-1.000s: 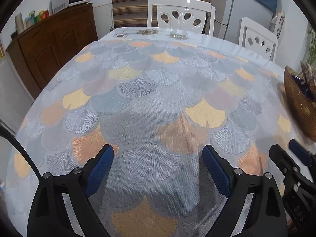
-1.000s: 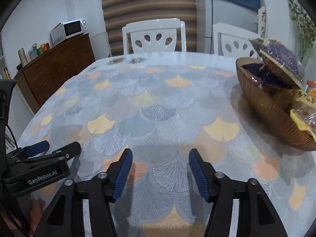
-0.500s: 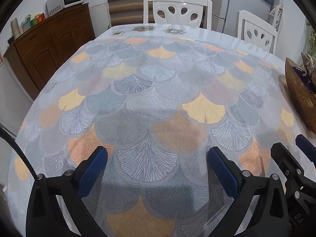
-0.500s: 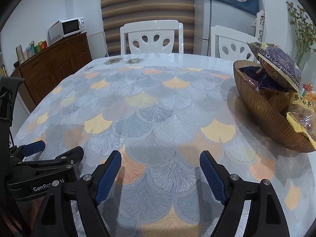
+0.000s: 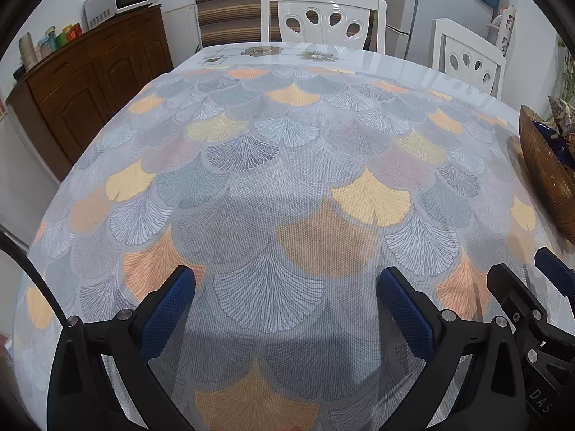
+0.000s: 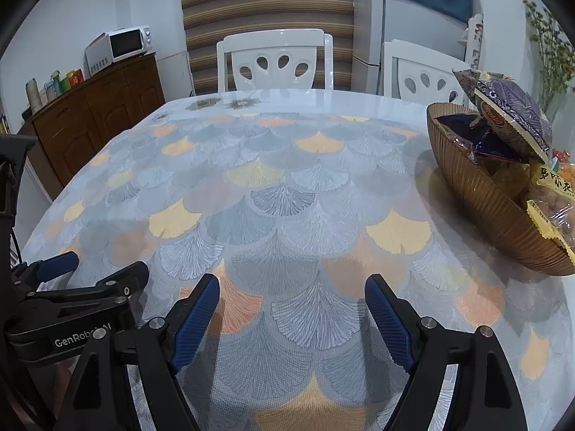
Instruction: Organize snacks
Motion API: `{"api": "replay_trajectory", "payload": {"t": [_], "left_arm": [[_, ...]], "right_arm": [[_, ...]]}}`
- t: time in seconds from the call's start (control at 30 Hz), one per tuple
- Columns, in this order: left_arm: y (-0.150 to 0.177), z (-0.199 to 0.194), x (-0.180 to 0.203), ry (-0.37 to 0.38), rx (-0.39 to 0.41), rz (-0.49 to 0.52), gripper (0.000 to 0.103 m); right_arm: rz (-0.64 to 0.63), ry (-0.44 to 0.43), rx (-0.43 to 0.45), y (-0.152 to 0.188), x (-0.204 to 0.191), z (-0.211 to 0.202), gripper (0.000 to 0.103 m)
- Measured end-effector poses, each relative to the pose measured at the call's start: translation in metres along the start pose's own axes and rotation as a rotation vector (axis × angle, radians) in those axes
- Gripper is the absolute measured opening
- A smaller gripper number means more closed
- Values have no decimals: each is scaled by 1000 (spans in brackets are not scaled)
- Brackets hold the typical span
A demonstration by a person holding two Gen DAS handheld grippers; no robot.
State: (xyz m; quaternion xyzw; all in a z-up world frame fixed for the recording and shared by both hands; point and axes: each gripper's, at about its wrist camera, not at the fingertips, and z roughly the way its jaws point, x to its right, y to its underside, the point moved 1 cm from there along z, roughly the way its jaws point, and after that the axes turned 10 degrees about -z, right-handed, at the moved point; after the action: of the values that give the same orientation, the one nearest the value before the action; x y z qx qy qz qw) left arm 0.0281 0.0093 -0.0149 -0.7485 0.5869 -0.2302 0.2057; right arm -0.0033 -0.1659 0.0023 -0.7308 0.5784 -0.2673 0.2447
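A ribbed brown bowl (image 6: pixel 478 208) stands on the table's right side, and its rim also shows in the left wrist view (image 5: pixel 542 172). It holds several snack packets: a purple one (image 6: pixel 514 115) on top, a dark blue one (image 6: pixel 492 143) under it and a yellow-edged one (image 6: pixel 553 201) in front. My right gripper (image 6: pixel 291 282) is open over bare tablecloth, left of the bowl, with nothing between its blue pads. My left gripper (image 5: pixel 286 276) is open wider, also empty, over the cloth. Each gripper shows at the edge of the other's view, the left (image 6: pixel 104 264) and the right (image 5: pixel 521 265).
The table (image 6: pixel 287 179) wears a fan-patterned cloth. Two white chairs (image 6: pixel 275 61) (image 6: pixel 420 75) stand at its far side. A brown sideboard (image 6: pixel 97 107) with a microwave (image 6: pixel 122 45) lines the left wall. Dried flowers (image 6: pixel 550 46) rise behind the bowl.
Both grippers' jaws have spread wider apart since the earlier frames. Neither hand has shifted noticeably, and the bowl and packets have stayed put.
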Motion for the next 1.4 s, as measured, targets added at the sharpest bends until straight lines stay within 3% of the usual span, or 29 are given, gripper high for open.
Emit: {"api": "replay_trajectory", "payload": {"t": [0.6,0.77,1.4], "left_arm": [[0,1,1,-5,0,0,103],[1,2,3,-12,-1,-1,103],[-1,3,1,-2,-4,-1,103]], "right_arm": [[10,-5,-12,1,2,1,84],[44,-36,-15,2,9,2,91],[118,-92,-2,5,25,1,92]]}}
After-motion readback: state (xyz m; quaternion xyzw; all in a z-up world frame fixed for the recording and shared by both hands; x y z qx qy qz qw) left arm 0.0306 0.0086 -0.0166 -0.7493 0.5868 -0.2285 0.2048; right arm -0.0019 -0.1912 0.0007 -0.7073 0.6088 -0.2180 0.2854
